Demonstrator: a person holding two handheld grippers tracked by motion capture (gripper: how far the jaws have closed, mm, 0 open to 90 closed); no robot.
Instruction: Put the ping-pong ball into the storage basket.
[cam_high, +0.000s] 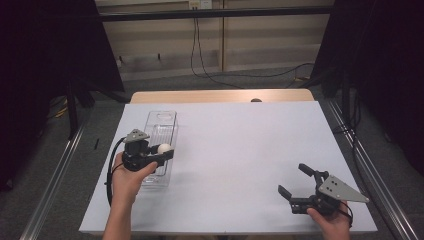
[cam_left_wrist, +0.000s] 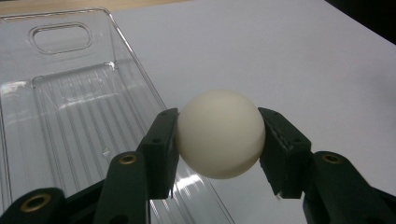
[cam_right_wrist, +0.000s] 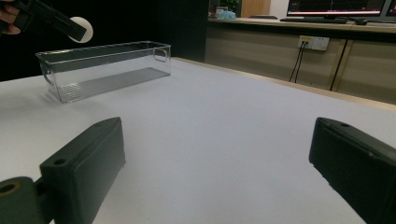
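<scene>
The left gripper (cam_high: 166, 150) clamps a white ball (cam_high: 164, 148) just above the clear tray's (cam_high: 161, 120) right wall, while the right gripper (cam_high: 295, 181), jaws apart, sits well right of the tray.

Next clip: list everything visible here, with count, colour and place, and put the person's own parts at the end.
ball: 1, cream white, clamped between the left gripper's jaws above the bin's right edge
bin: 1, clear plastic, long, nothing inside, left part of the table
table: 1, white top with a wooden far edge
wall socket: 1, white, with dark cables hanging, on the panel behind
left gripper: 1, black, over the bin, shut on the ball
right gripper: 1, black, near right corner of the table, jaws apart, holding nothing
hands: 2, one on each gripper
</scene>
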